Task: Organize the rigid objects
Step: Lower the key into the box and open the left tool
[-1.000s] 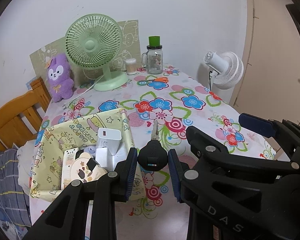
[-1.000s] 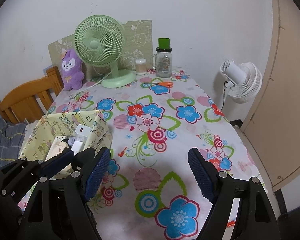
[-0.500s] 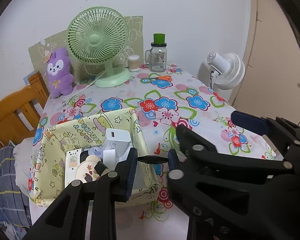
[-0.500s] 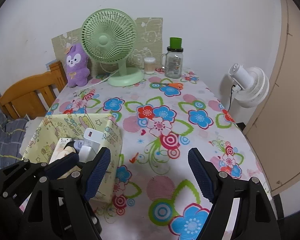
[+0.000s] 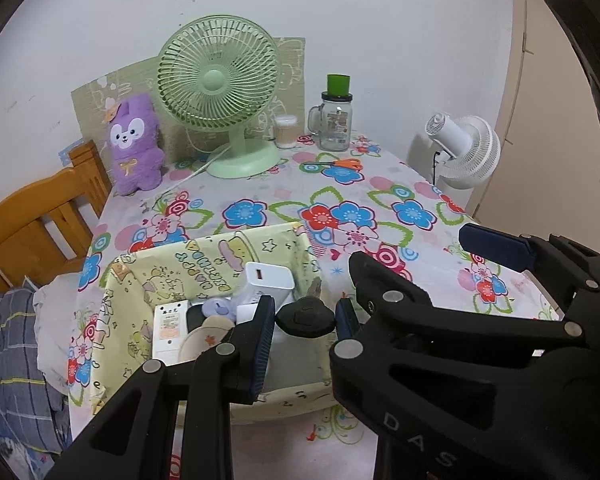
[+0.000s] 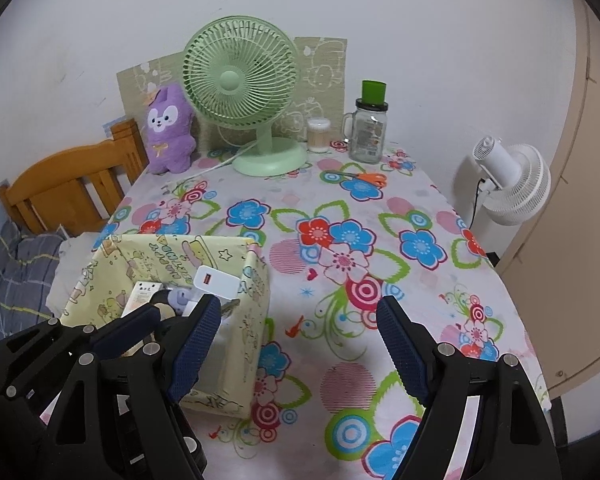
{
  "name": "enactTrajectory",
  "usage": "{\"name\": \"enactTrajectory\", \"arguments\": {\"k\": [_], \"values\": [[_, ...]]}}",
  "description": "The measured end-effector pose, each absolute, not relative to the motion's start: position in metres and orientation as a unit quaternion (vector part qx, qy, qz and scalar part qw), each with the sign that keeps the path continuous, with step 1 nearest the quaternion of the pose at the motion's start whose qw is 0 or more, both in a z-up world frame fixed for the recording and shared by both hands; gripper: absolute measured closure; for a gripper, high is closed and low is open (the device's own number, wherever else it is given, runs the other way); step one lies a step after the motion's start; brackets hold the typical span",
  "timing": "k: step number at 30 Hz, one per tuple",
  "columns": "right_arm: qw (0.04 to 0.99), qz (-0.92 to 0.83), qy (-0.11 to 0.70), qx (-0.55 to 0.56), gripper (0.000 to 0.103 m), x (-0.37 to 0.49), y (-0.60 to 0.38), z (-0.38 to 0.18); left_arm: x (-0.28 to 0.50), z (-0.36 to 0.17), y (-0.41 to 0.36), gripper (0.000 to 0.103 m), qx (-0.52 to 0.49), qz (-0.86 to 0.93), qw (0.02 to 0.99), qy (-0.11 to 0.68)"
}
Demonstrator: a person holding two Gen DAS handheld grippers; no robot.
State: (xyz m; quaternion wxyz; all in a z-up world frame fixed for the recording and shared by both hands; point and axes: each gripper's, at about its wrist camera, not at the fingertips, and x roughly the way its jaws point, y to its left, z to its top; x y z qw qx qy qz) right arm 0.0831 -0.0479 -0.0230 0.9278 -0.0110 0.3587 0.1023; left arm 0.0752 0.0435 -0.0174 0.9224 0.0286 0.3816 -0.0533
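Observation:
My left gripper [image 5: 305, 318] is shut on the black head of a key [image 5: 306, 315], whose metal blade points away from me. It hangs over the near right part of a yellow cartoon-print fabric box [image 5: 148, 280]. Inside the box lie a white charger [image 5: 268, 276], a white labelled stick [image 5: 170, 320], a lilac round piece [image 5: 216, 307] and a beige disc [image 5: 202, 336]. My right gripper [image 6: 298, 344] stands open over the floral tablecloth [image 6: 340, 240], just right of the box [image 6: 254, 320], with nothing between its fingers.
At the back of the table stand a green fan [image 5: 220, 92], a purple plush toy [image 5: 134, 144], a swab cup [image 5: 286, 132] and a green-lidded glass jar [image 5: 336, 120]. Orange scissors [image 5: 340, 165] lie near them. A white fan [image 5: 464, 148] and a wooden chair [image 5: 32, 220] flank the table.
Both grippers have drifted left. The left one has carried the key from above the tablecloth to above the box, and the key's head has tipped flatter.

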Motion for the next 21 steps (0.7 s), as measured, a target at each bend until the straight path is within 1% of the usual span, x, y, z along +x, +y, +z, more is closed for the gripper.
{"name": "enactTrajectory", "arguments": {"k": [11,21], "values": [[0.922,0.110,0.371,-0.023,0.020,0.093,-0.026,-0.029,0.081,-0.025,0.063,0.072,0.020,-0.041,0.919,0.390],[0.912,0.109,0.394,-0.027,0.020,0.105,-0.015,-0.044,0.095,-0.043,0.071,0.071,0.013,-0.042,0.910,0.413]]}}
